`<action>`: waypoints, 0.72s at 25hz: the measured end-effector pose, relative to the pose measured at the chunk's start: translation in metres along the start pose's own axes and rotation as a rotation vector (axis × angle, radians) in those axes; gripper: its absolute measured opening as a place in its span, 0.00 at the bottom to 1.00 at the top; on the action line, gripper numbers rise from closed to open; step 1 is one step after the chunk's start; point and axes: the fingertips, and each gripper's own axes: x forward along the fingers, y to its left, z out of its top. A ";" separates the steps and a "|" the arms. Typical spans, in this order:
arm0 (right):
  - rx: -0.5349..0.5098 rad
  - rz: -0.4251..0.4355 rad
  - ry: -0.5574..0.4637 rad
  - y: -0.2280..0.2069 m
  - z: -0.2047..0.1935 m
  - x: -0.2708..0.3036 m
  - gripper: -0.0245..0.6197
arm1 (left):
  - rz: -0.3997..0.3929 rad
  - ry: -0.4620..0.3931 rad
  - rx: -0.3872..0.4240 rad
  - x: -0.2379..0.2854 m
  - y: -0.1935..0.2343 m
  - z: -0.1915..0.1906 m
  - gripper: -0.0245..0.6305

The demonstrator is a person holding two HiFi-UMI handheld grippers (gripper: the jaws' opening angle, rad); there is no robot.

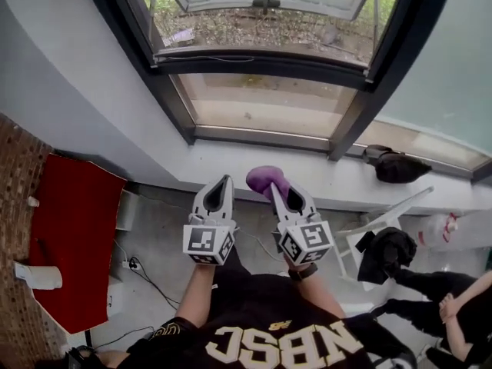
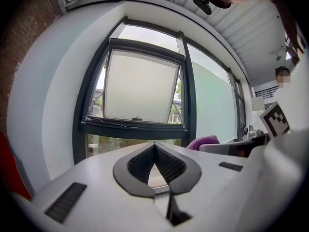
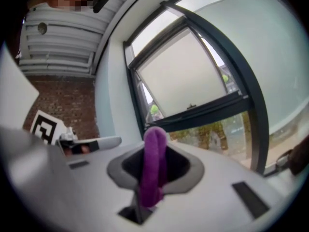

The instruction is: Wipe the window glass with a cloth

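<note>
Head view: my left gripper (image 1: pixel 217 198) and right gripper (image 1: pixel 286 196) hang side by side, short of the sill's (image 1: pixel 231 164) near edge. The purple cloth (image 1: pixel 265 179) is clear of the window glass (image 1: pixel 269 106).

Left gripper view: jaws pressed together, nothing between them.

Right gripper view: jaws pinch the cloth.

I can't judge whether the glass is clean, so this fits either before wiping or after it.

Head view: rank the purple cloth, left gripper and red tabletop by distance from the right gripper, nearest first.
1. purple cloth: pinched in the jaws of the right gripper.
2. left gripper: just beside it, on its left.
3. red tabletop: far left, against the brick wall.
</note>
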 end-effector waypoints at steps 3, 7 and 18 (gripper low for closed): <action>0.021 -0.044 0.005 0.001 -0.001 0.058 0.16 | -0.046 0.018 -0.003 0.036 0.048 -0.003 0.06; 0.047 -0.096 0.034 0.012 -0.006 0.139 0.16 | -0.109 0.044 -0.034 0.074 0.111 0.003 0.06; -0.010 -0.164 -0.008 -0.020 -0.004 0.218 0.16 | -0.164 0.127 -0.127 0.143 0.175 -0.040 0.06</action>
